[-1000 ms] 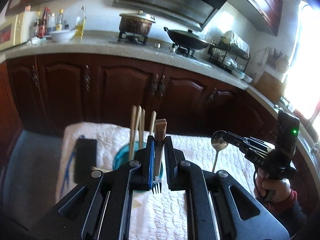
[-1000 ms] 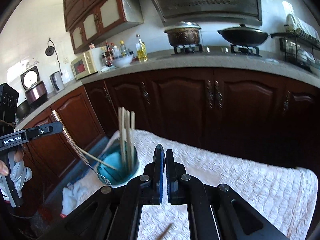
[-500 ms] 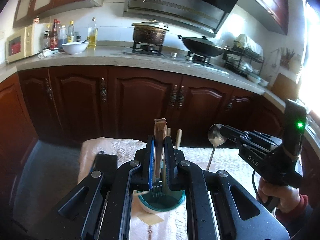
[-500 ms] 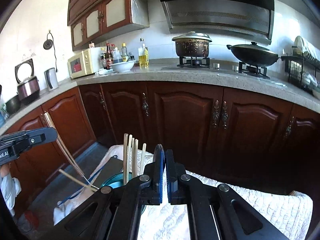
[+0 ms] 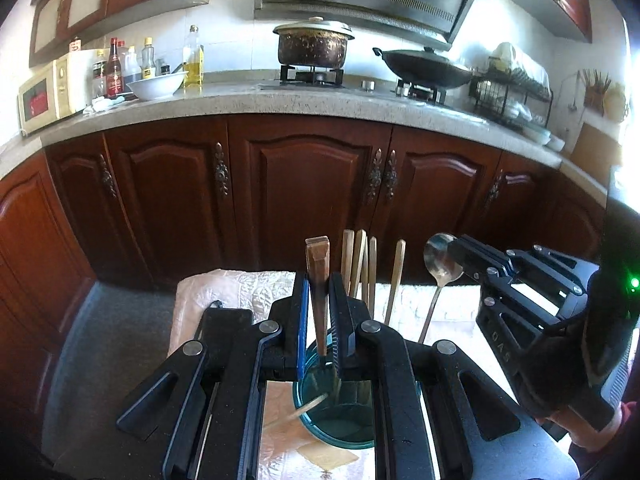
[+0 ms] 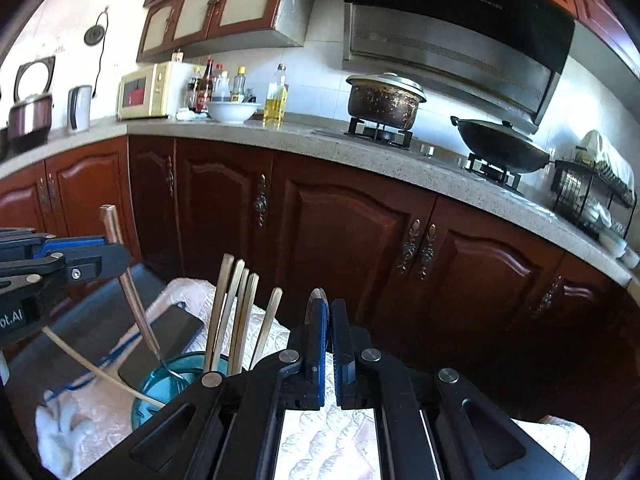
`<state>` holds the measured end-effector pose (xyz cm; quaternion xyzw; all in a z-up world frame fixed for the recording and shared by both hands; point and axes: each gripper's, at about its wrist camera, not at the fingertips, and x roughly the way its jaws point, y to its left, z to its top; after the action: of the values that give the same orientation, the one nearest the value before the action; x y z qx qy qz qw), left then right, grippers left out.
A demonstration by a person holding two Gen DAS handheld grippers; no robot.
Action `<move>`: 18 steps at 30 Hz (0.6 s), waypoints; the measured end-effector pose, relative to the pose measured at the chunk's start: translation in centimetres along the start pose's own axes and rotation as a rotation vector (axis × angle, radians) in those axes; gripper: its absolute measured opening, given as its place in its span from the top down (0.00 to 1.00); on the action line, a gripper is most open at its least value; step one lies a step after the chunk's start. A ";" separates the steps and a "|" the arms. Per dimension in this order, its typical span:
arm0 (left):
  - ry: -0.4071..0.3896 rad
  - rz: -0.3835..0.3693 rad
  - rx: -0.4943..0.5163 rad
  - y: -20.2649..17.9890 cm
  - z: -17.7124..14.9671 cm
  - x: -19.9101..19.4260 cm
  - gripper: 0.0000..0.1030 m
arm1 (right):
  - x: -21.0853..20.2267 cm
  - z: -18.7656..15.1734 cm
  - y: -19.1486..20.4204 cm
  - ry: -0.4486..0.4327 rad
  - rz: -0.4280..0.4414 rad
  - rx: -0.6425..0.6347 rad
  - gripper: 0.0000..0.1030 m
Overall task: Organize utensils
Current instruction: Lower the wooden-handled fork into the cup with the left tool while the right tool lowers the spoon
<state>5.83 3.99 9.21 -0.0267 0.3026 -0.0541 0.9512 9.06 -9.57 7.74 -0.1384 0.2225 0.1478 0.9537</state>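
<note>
My left gripper (image 5: 319, 280) is shut on a wooden-handled fork (image 5: 318, 264) and holds it upright, tines down inside a teal cup (image 5: 340, 420). Several chopsticks (image 5: 360, 264) stand in the cup. My right gripper (image 5: 456, 248) is shut on a metal spoon (image 5: 438, 266), bowl up, to the right of the cup. In the right wrist view my right gripper (image 6: 329, 312) is shut with the spoon bowl (image 6: 316, 296) edge-on between the fingers. There the cup (image 6: 164, 384) is lower left, and the left gripper (image 6: 108, 256) holds the fork (image 6: 132, 300) over it.
The cup stands on a white quilted cloth (image 5: 240, 292) beside a black phone (image 5: 224, 320). One chopstick (image 6: 92, 368) leans out over the cup's rim. Dark wood cabinets (image 5: 312, 200) and a stone counter (image 5: 280, 100) with pots stand behind.
My left gripper has lowered the fork tines into the cup. My right gripper has kept the spoon beside the cup, a little nearer to it.
</note>
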 end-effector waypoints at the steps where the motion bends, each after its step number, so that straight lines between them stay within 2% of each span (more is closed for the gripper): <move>1: 0.003 0.001 0.005 -0.1 -0.2 0.1 0.91 | 0.1 -0.1 0.2 0.000 0.001 -0.007 0.98; 10: 0.011 -0.012 0.040 -0.9 -0.5 0.4 0.91 | 1.4 -1.9 2.3 0.051 0.036 -0.077 0.98; 15: 0.045 -0.047 0.019 -0.8 -0.6 0.9 0.92 | 1.6 -2.6 2.4 0.089 0.090 -0.063 0.97; 18: 0.057 -0.052 0.044 -1.4 -1.0 1.2 0.92 | 1.8 -3.0 2.5 0.109 0.114 -0.055 0.97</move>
<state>6.07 2.46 7.85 -0.0123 0.3274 -0.0862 0.9409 8.57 -7.86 3.85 -0.1596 0.2772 0.2002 0.9261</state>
